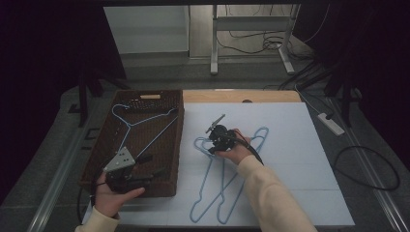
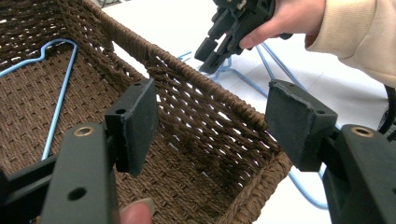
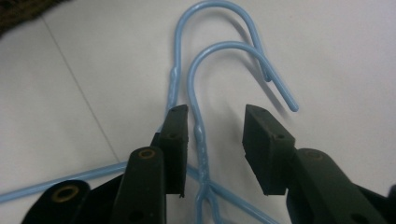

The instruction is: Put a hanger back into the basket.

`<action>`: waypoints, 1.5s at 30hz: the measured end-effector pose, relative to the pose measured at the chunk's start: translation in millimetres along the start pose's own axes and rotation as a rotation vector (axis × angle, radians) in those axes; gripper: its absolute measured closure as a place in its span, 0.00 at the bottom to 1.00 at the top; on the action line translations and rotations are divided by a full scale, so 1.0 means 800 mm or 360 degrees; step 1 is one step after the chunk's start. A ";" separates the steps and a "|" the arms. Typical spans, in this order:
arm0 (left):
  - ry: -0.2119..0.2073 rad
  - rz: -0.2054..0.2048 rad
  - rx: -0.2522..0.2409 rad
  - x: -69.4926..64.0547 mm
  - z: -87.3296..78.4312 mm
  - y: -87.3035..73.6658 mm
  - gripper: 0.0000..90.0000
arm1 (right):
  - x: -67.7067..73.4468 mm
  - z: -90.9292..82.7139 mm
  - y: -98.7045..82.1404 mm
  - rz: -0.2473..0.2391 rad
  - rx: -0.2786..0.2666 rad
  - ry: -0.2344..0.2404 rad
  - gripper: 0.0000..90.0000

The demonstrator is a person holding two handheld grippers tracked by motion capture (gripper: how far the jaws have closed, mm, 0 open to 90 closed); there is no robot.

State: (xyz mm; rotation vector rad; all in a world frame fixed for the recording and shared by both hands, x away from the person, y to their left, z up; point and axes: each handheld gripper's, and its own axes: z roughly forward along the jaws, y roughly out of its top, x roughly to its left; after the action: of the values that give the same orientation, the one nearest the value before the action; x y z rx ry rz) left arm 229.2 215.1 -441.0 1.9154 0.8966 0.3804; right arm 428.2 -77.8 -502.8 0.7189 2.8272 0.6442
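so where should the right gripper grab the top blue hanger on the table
At the twisted neck just below the hook, coming straight down from above. The hanger lies flat on the white table, and the right gripper already straddles that neck with open jaws, a second hook lying close beside it.

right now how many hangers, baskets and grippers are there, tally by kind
blue wire hangers: 3 (one in the basket, two on the white table top)
brown wicker basket: 1
grippers: 2 (left gripper, right gripper)
total: 6
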 end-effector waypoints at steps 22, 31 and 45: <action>-0.0002 0.0013 0.0006 -0.006 0.002 0.002 0.39 | 0.004 -0.042 -0.022 0.0151 -0.0198 -0.0013 0.96; -0.0015 0.0031 0.0024 -0.015 0.010 0.007 0.38 | 0.012 -0.089 -0.050 0.0191 -0.0415 -0.0013 0.96; -0.0082 0.0011 0.0085 -0.037 0.044 0.027 0.37 | 0.016 -0.111 -0.075 0.0223 -0.0545 -0.0011 0.96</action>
State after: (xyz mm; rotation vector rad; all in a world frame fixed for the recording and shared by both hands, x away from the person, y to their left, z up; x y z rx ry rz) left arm 238.8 165.6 -436.7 1.9689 0.8743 0.3127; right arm 369.6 -151.8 -450.5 0.8522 2.5764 1.1098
